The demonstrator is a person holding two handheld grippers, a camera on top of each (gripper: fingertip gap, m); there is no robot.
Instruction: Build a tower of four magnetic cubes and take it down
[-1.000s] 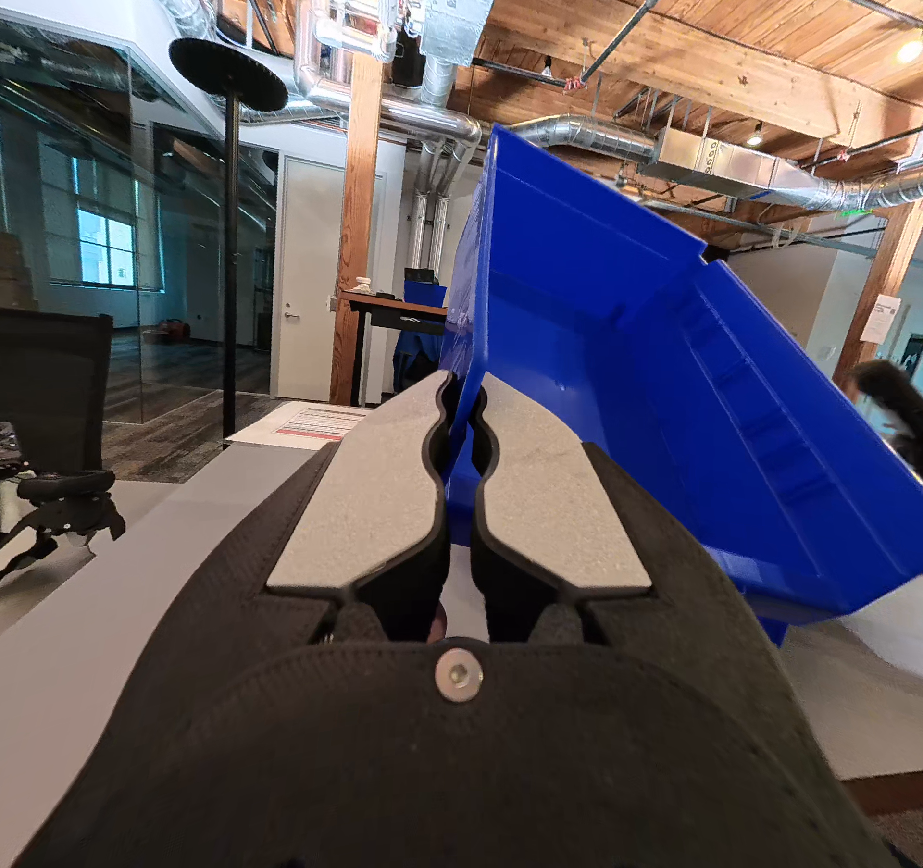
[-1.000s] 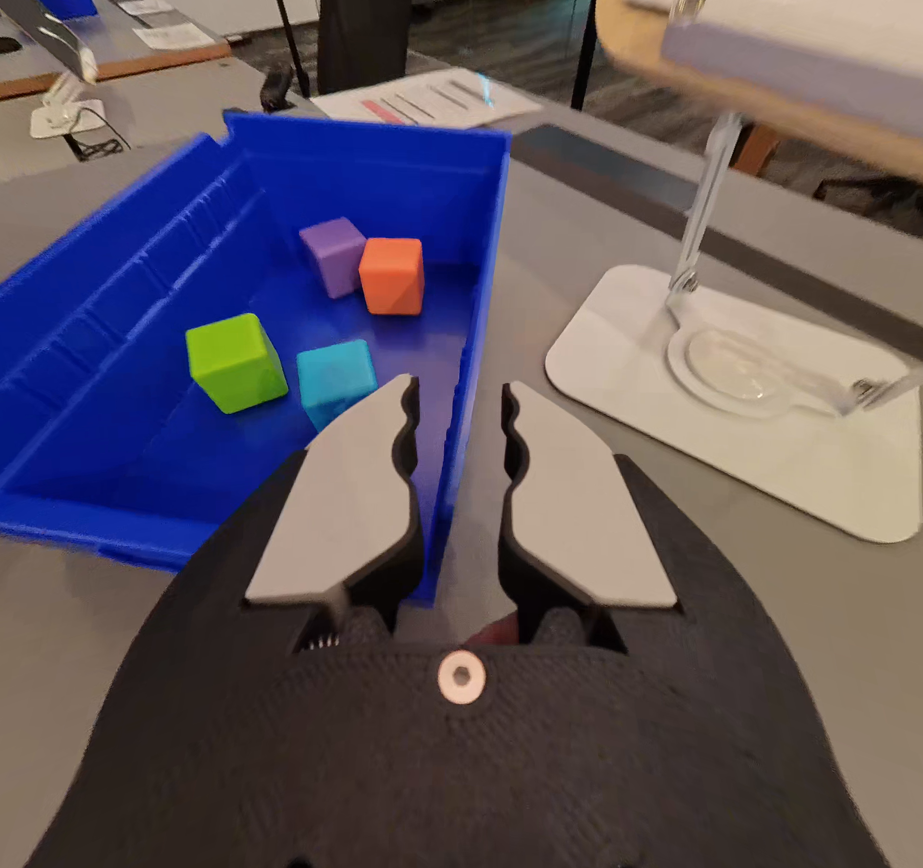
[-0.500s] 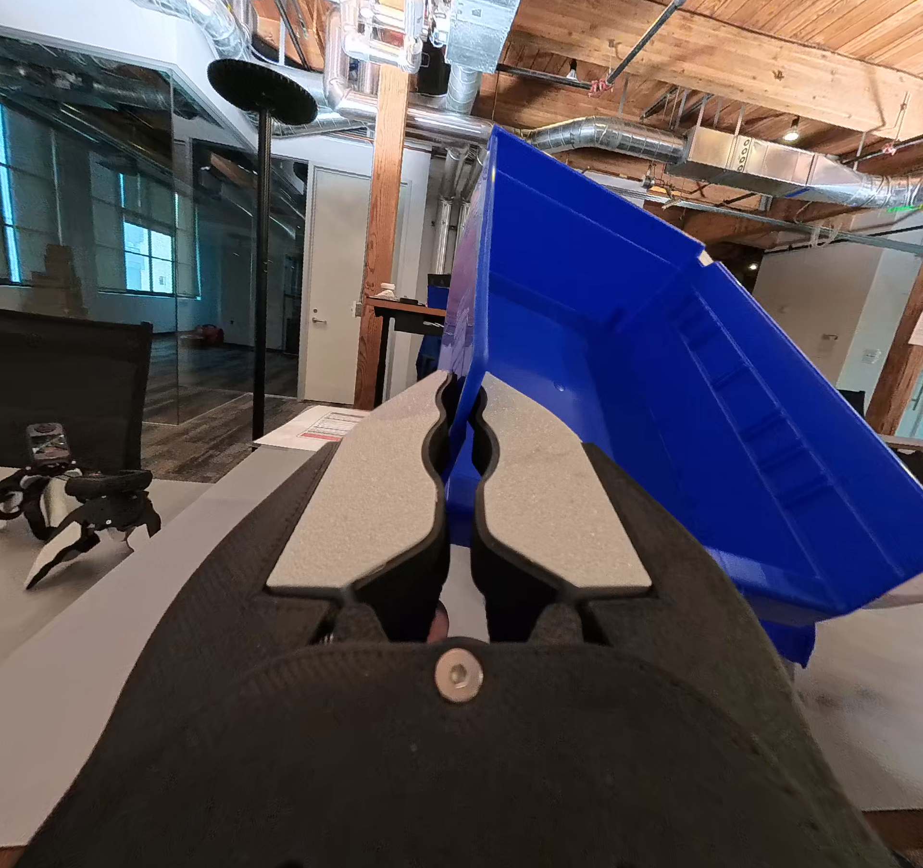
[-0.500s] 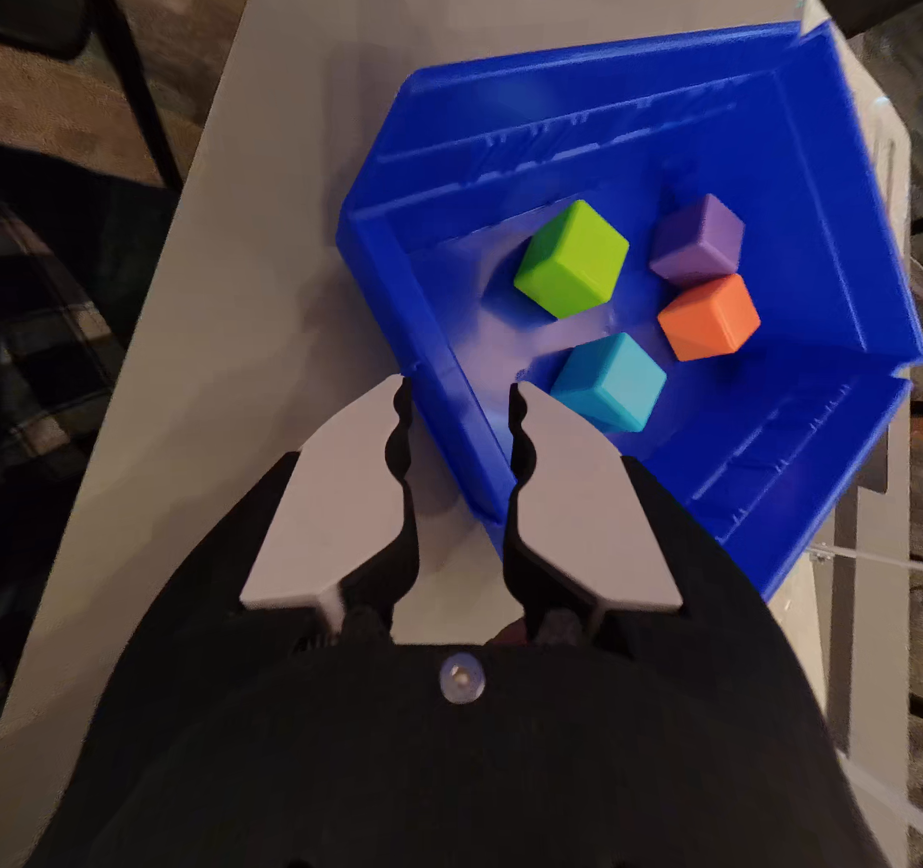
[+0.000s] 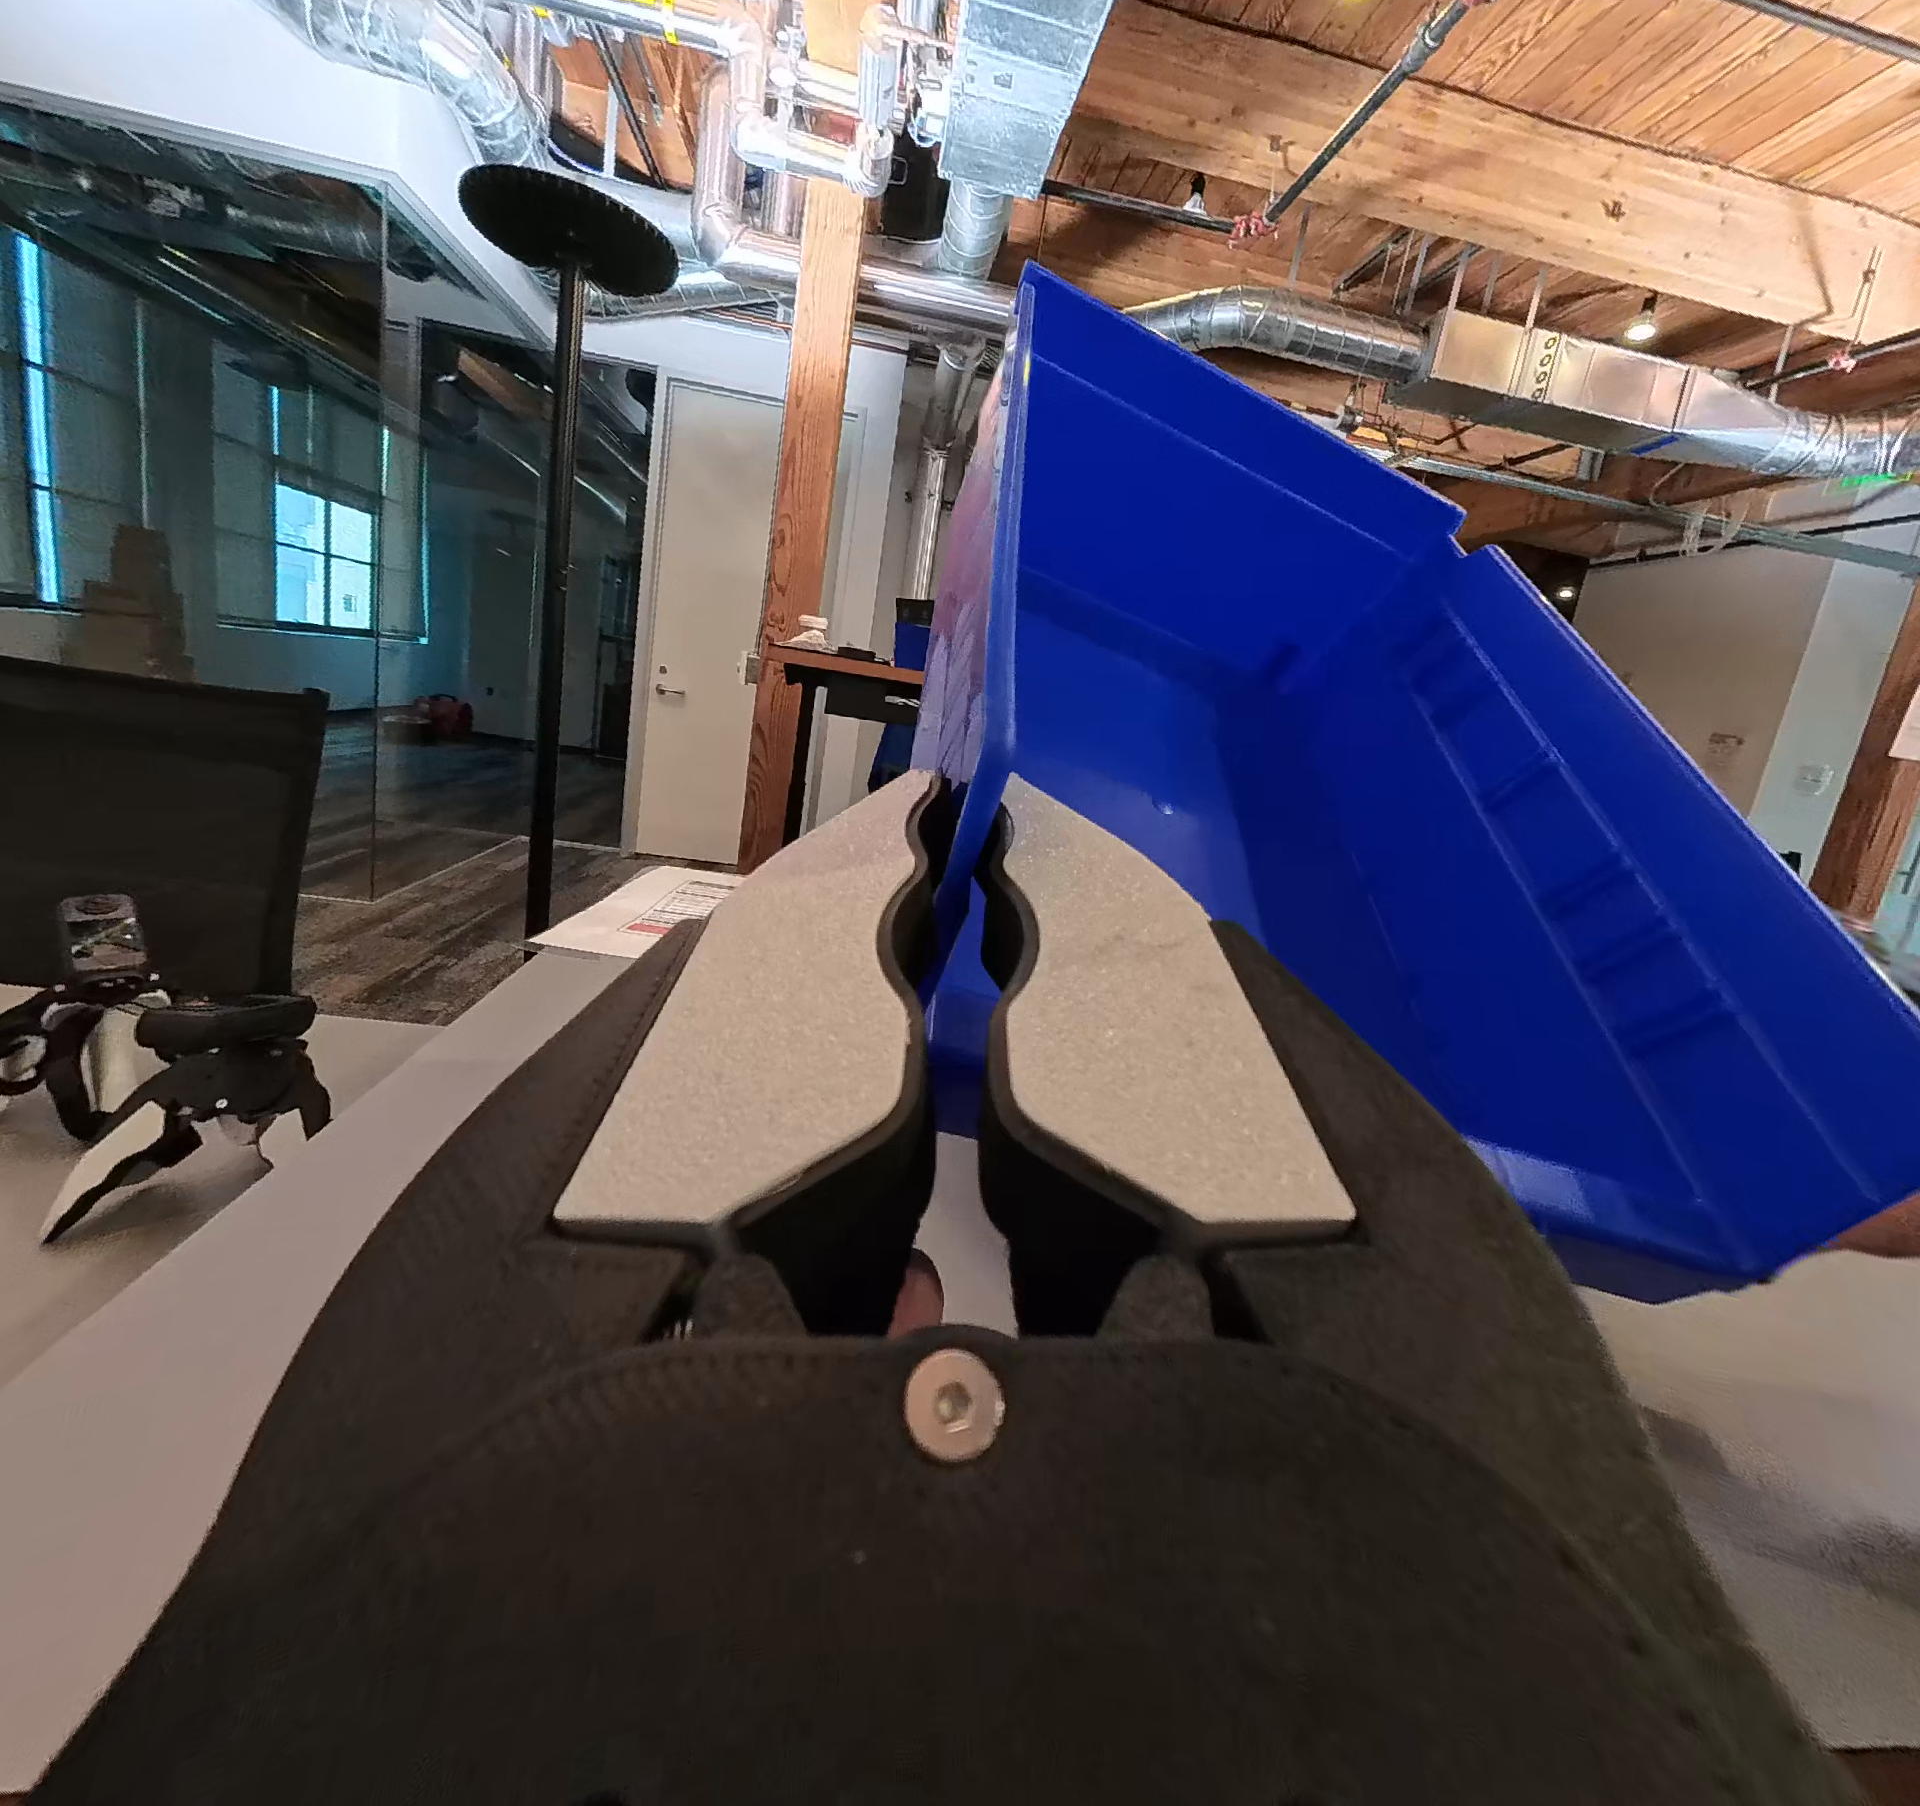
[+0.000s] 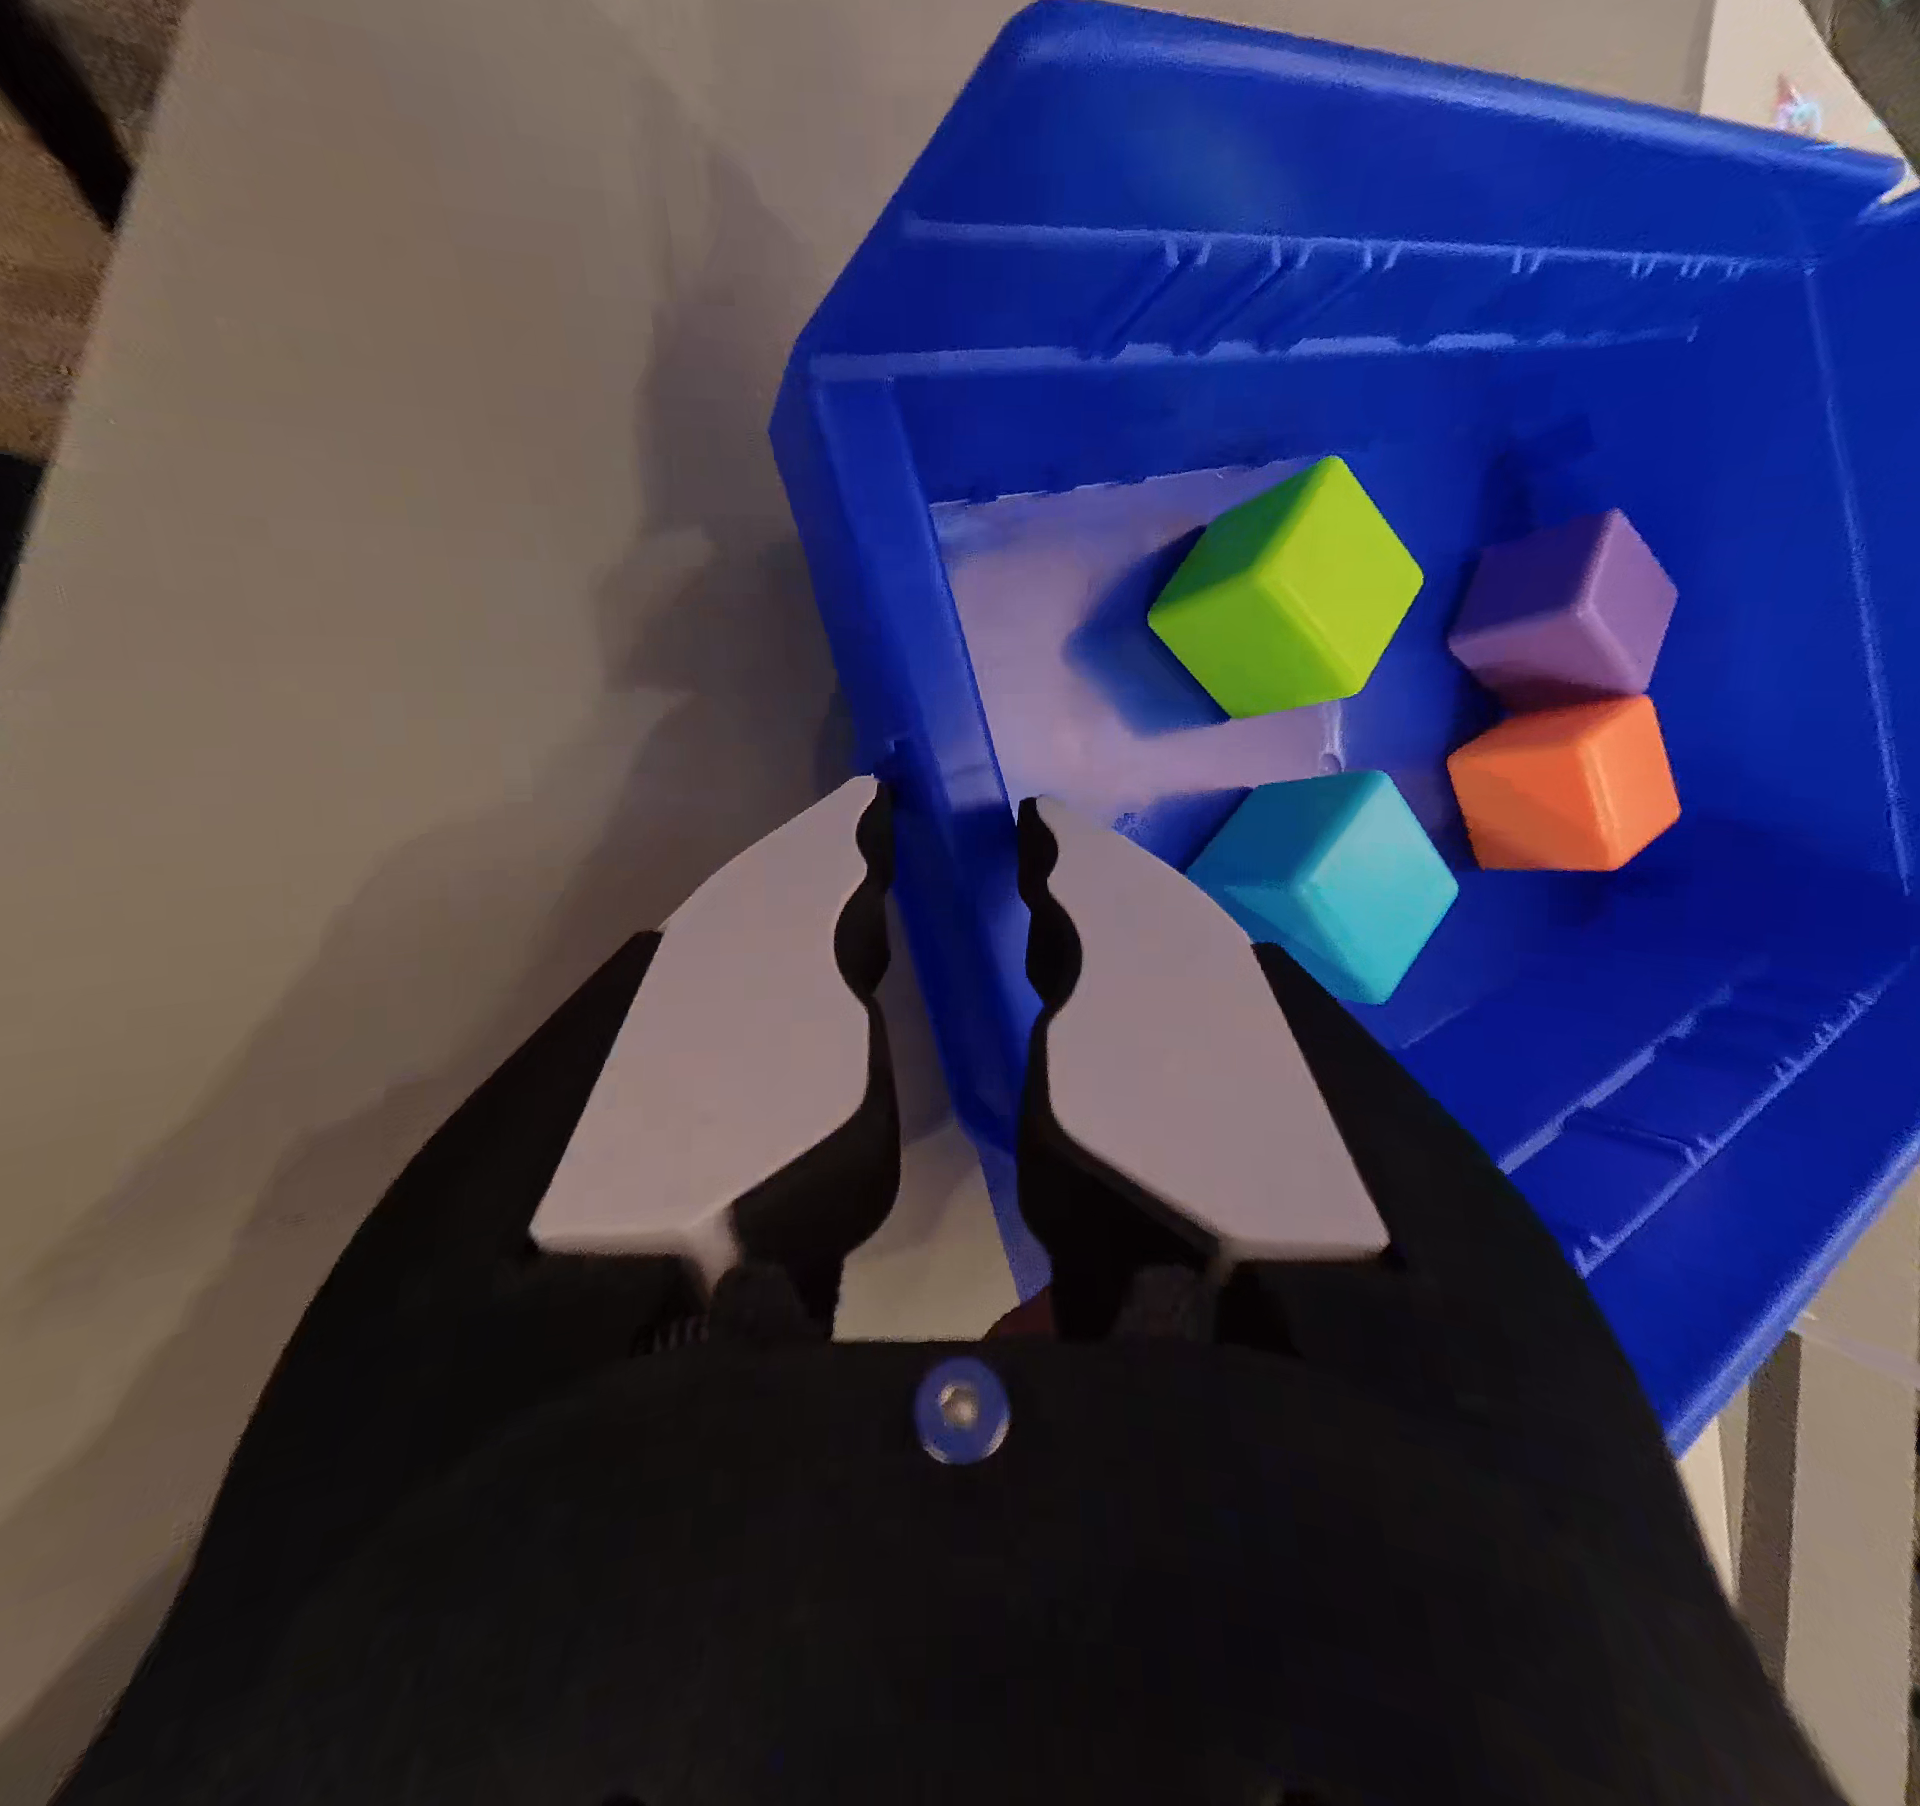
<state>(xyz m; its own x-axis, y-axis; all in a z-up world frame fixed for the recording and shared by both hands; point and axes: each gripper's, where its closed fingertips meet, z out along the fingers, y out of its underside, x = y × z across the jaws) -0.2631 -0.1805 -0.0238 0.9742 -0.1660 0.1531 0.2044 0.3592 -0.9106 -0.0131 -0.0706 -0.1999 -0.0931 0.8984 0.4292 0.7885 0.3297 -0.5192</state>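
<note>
My left gripper [image 5: 961, 800] is shut on the thin side wall of a blue bin [image 5: 1351, 821], which is tilted up in front of the ceiling. No cubes show in that view. My right gripper [image 6: 951, 806] looks down from above, one finger on each side of a blue bin's wall [image 6: 1351, 146], shut on it. Inside this bin lie a green cube [image 6: 1288, 593], a purple cube [image 6: 1569, 603], an orange cube [image 6: 1564, 785] touching the purple one, and a cyan cube [image 6: 1325, 883] nearest my right finger.
A grey table [image 6: 416, 509] lies under the bin, with its edge and dark floor at the far left. In the left wrist view, another gripper device [image 5: 177, 1060] lies on the table at left, by a black chair [image 5: 156, 821], a floor lamp [image 5: 566, 229] and a wooden post [image 5: 821, 509]. Left tips to right tips: about 35 cm.
The right wrist view swung from level to looking straight down, and its gripper now sits on a different wall of the bin. The left gripper kept its hold while the background shifted slightly.
</note>
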